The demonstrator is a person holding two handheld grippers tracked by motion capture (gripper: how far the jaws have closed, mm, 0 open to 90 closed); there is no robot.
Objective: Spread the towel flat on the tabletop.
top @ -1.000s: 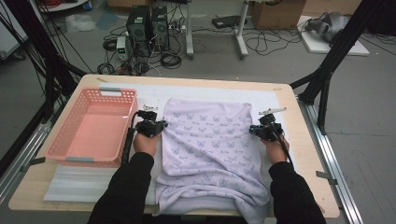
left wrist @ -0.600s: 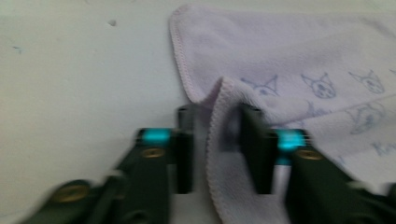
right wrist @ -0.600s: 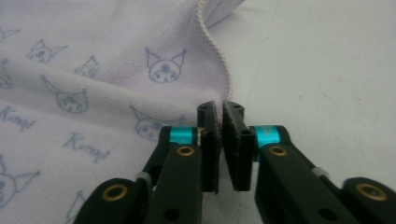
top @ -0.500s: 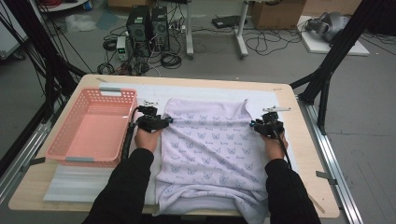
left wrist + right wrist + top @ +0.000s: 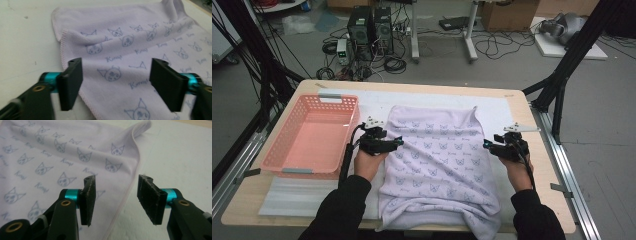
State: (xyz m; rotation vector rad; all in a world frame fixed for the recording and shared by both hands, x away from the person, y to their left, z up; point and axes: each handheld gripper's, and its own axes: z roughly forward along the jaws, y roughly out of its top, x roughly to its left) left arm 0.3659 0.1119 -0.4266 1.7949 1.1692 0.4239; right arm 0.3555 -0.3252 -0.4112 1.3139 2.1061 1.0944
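Lilac terry towel (image 5: 437, 165) printed with blue cat faces lies spread on the white mat (image 5: 502, 107), its near edge hanging over the table's front. The left gripper (image 5: 393, 143) and right gripper (image 5: 488, 145), jaws just opened and empty, hover at its 2 side edges. Beyond-left sits a pink plastic basket (image 5: 312, 135).

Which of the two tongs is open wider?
The left tongs, by the pink basket. Their black pads stand far apart over the purple cat-print towel. The right tongs leave a narrower gap, above the towel's edge. Both have just been opening.
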